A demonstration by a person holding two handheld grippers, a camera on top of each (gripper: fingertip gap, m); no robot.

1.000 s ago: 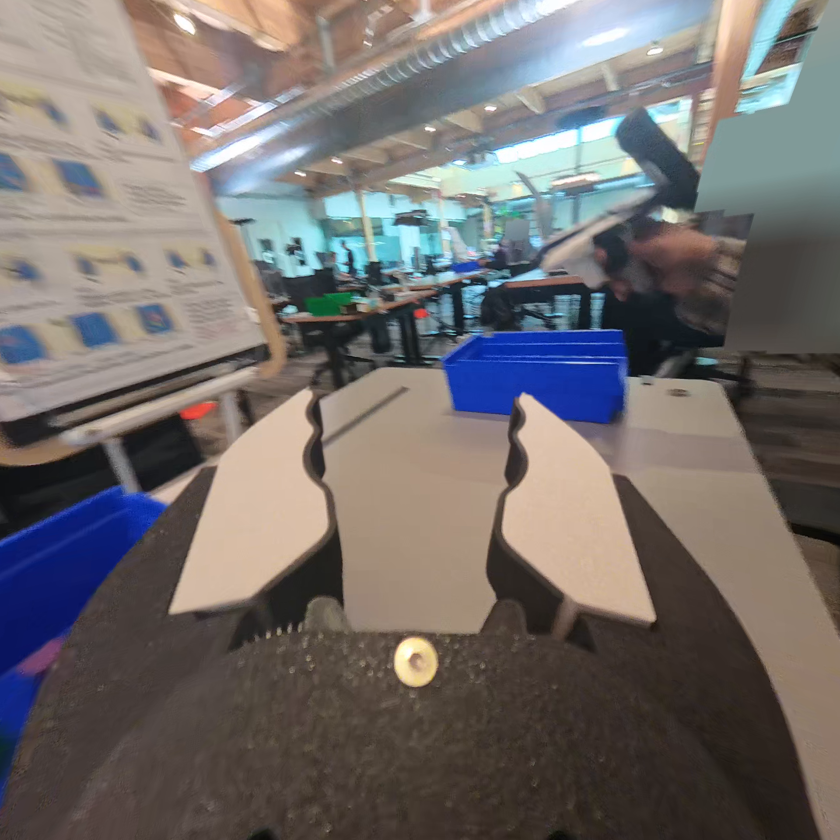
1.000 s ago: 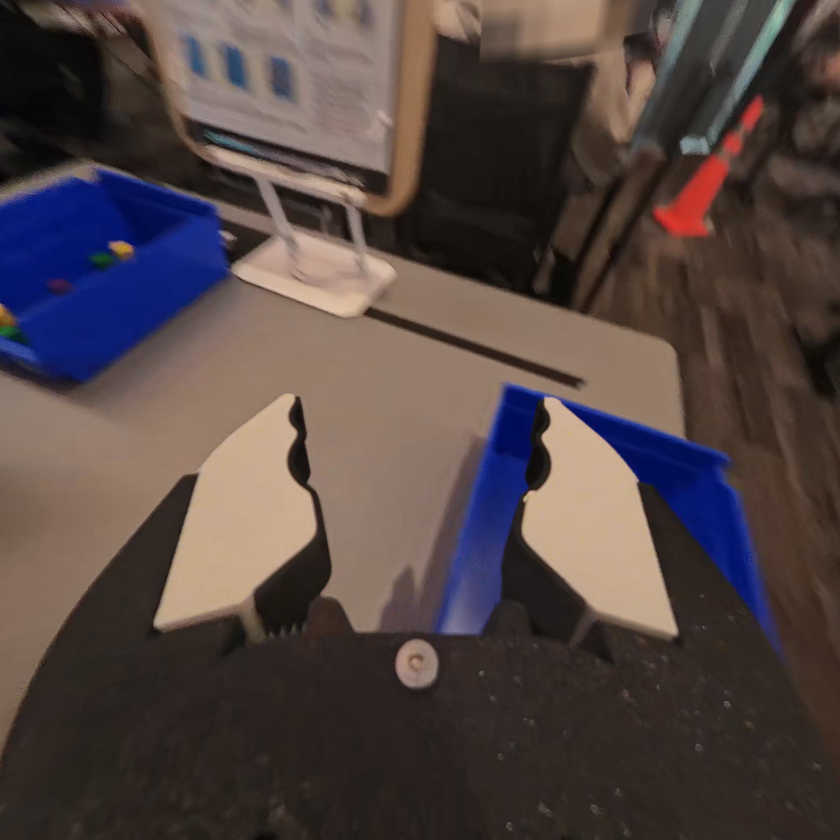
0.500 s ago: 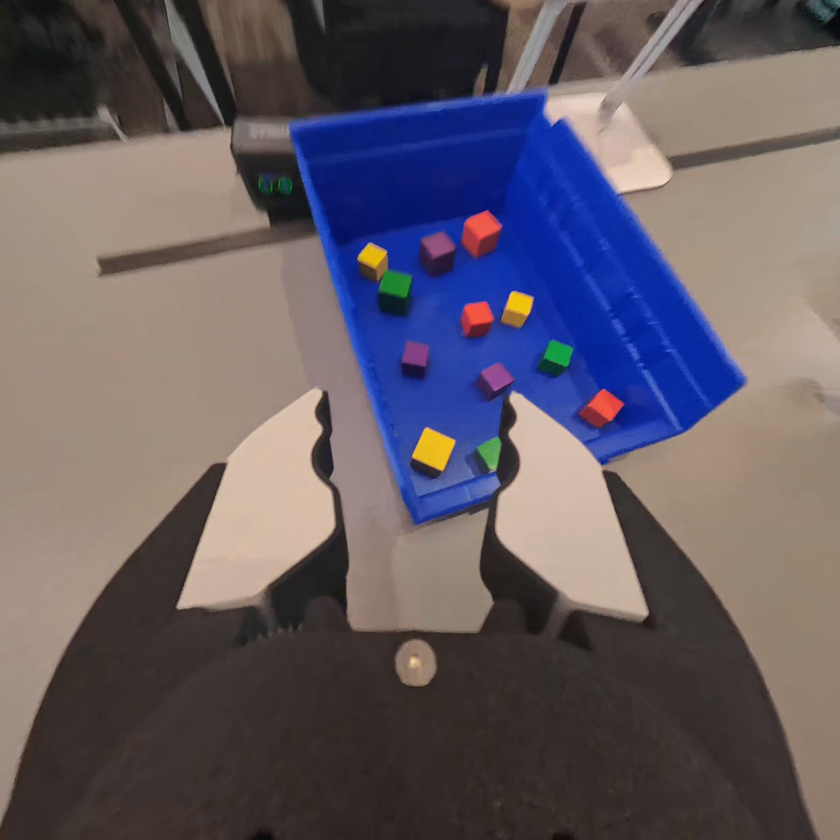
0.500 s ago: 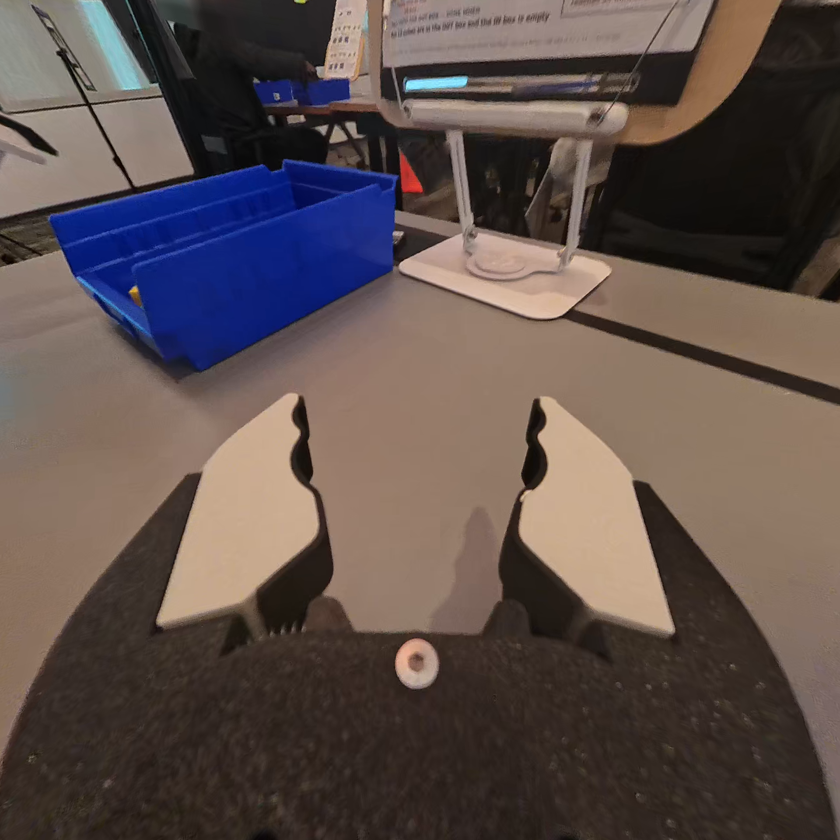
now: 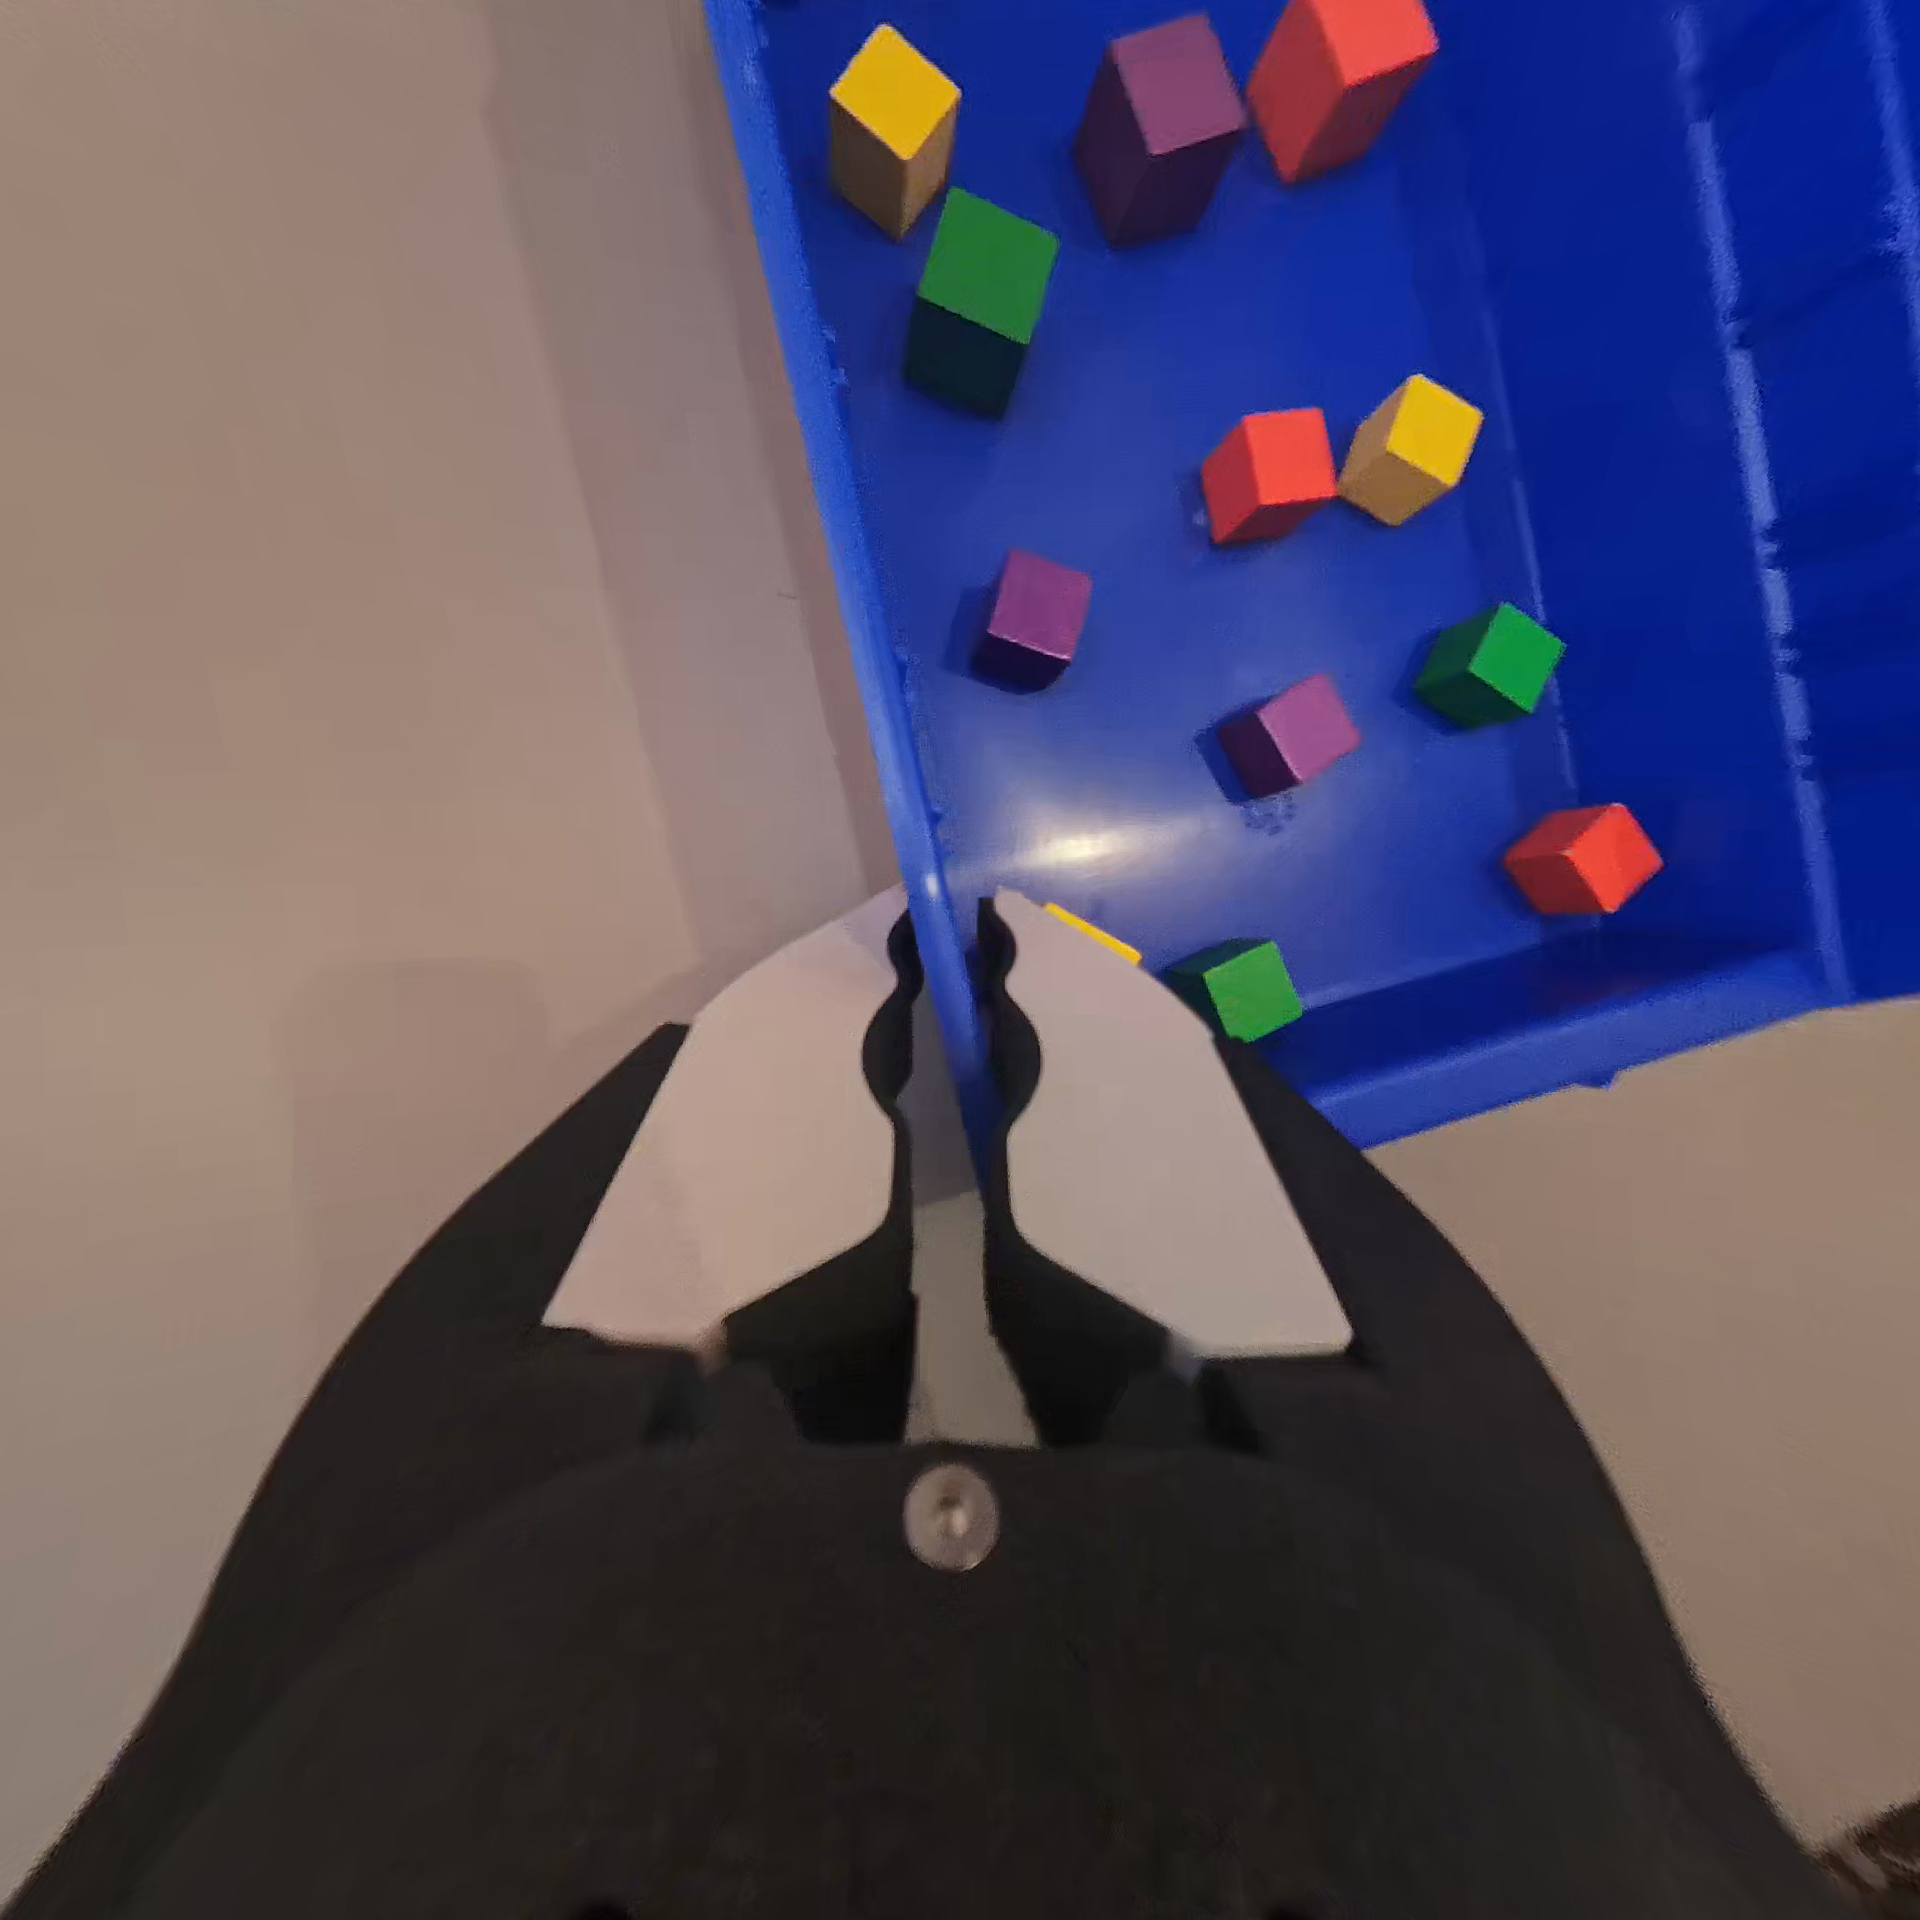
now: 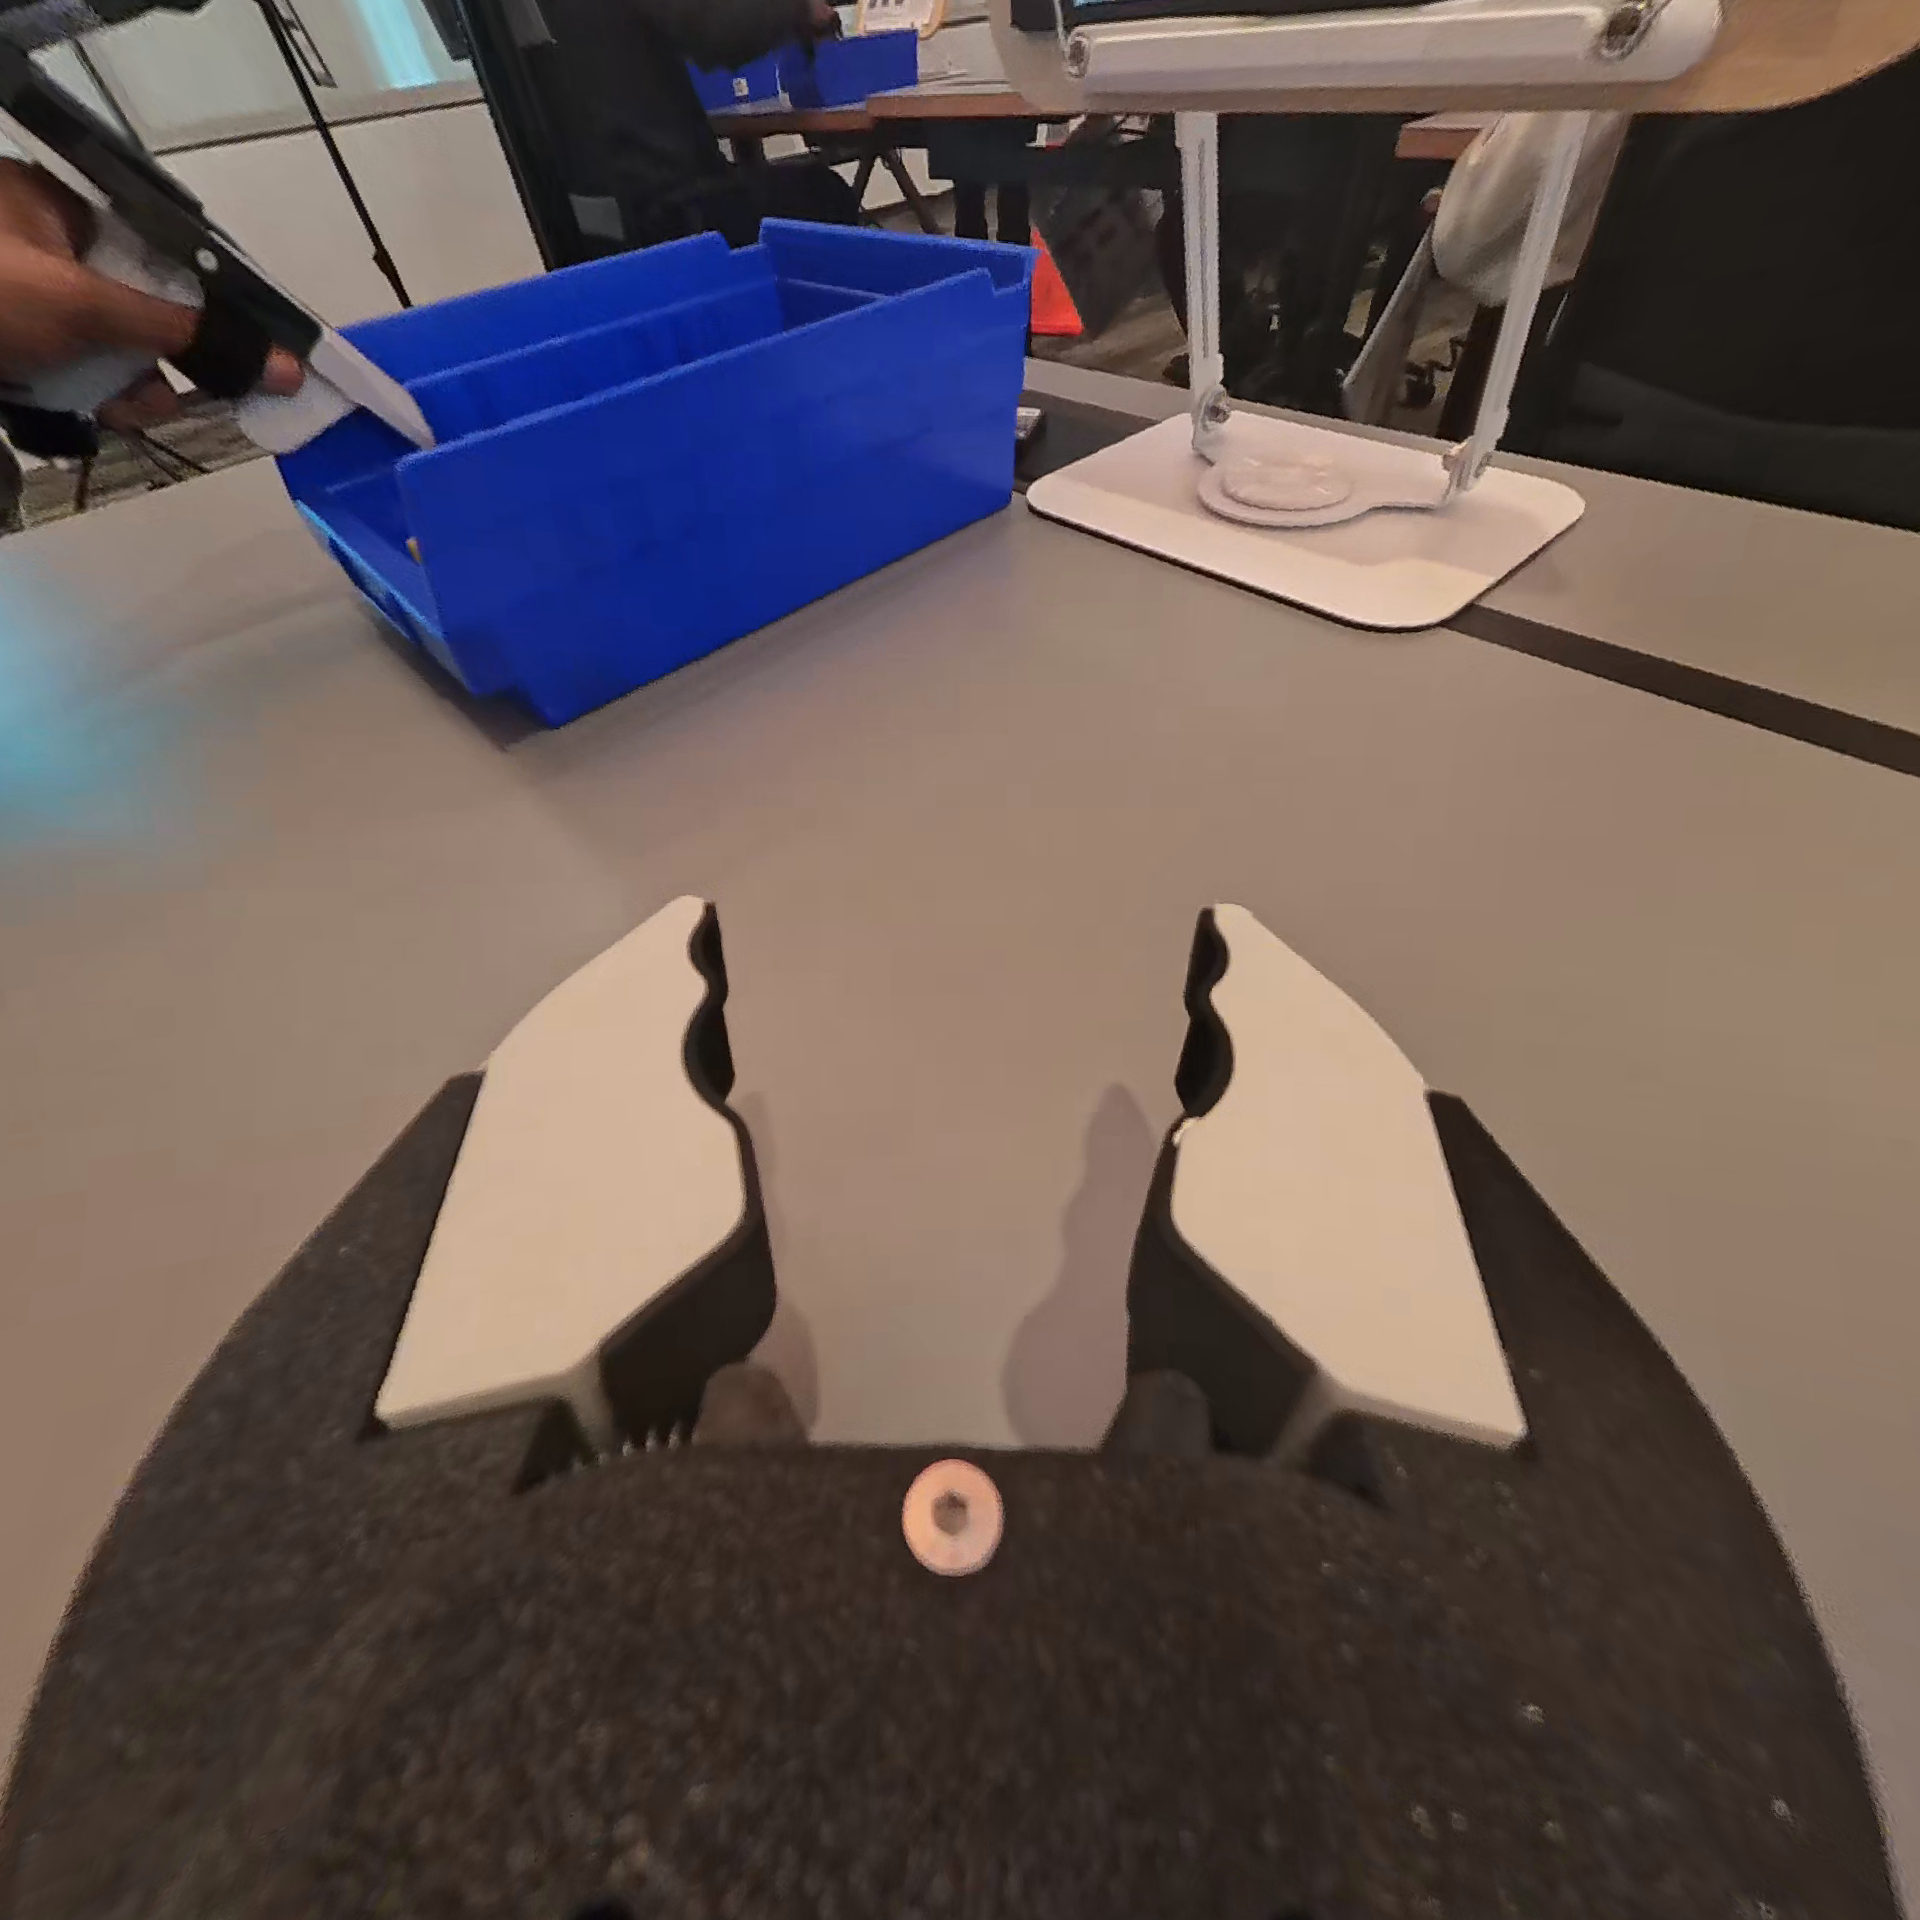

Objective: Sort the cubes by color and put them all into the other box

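Observation:
A blue box [image 5: 1558,1039] holds several small cubes: yellow [image 5: 894,125], purple [image 5: 1158,125], red [image 5: 1268,473] and green [image 5: 982,291] ones. My left gripper [image 5: 945,914] is shut on the box's left wall near its front corner. One finger is outside and one inside, partly hiding a yellow cube [image 5: 1096,940] beside a green one [image 5: 1242,987]. In the right wrist view the same box [image 6: 707,447] stands at the far left with the left gripper [image 6: 343,395] on its corner. My right gripper [image 6: 956,925] is open and empty over the grey table [image 6: 935,748].
A white stand base [image 6: 1309,520] with a board on metal legs stands at the back right of the table. A black strip [image 6: 1704,686] runs across the table there. A hand [image 6: 94,312] holds the left gripper. Other desks and blue boxes stand far behind.
My left gripper has come down onto the box and closed on its left wall. My right gripper stays open and has barely moved; the left gripper now shows in its view.

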